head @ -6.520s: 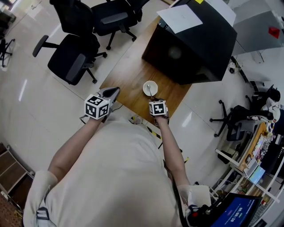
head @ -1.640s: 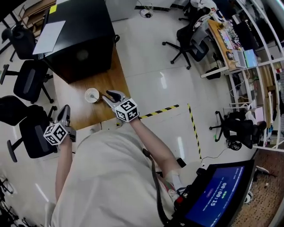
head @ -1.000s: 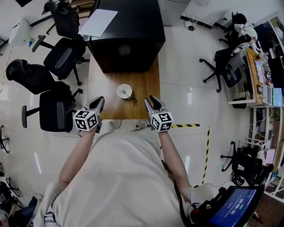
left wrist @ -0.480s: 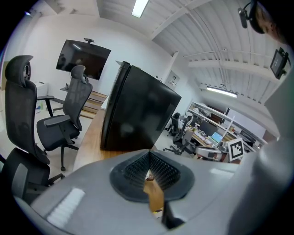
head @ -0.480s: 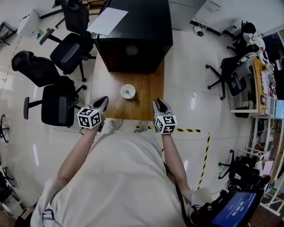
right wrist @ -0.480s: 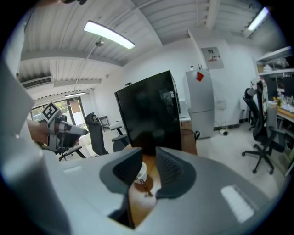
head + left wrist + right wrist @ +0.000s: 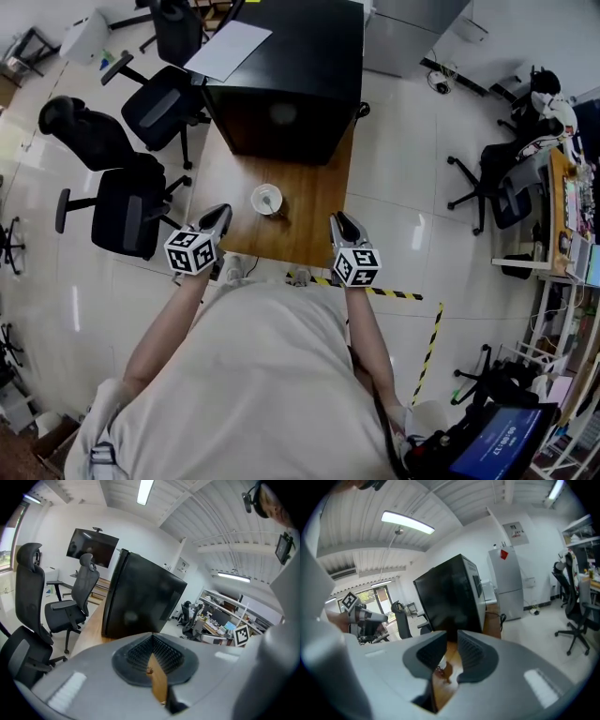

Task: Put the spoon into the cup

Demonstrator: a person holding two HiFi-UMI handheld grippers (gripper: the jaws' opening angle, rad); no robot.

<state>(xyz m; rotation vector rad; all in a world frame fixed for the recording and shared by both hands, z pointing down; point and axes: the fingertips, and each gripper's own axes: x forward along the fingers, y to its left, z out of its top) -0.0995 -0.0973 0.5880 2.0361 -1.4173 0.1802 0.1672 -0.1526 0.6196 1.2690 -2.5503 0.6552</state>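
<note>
The spoon [image 7: 270, 202] sits inside the cup [image 7: 265, 198] on the desk [image 7: 314, 230]. The left claw [image 7: 222, 211] and right claw [image 7: 338, 219] are both clenched on nothing, near the desk's front edge, apart from the cup.

Bare wood across the near half of the table [image 7: 309, 230], open on both sides of the white cup [image 7: 256, 198] with its spoon [image 7: 270, 202]. Ends behind the cup at the tall black box [image 7: 291, 75], which fills the far half nearly edge to edge, sheet of paper [image 7: 228, 50] on top. Hemmed on the left by black office chairs [image 7: 127, 211] close to the table's side. Opens on the right onto bare shiny floor [image 7: 394, 187], yellow-black tape [image 7: 380, 292] at the near corner.
</note>
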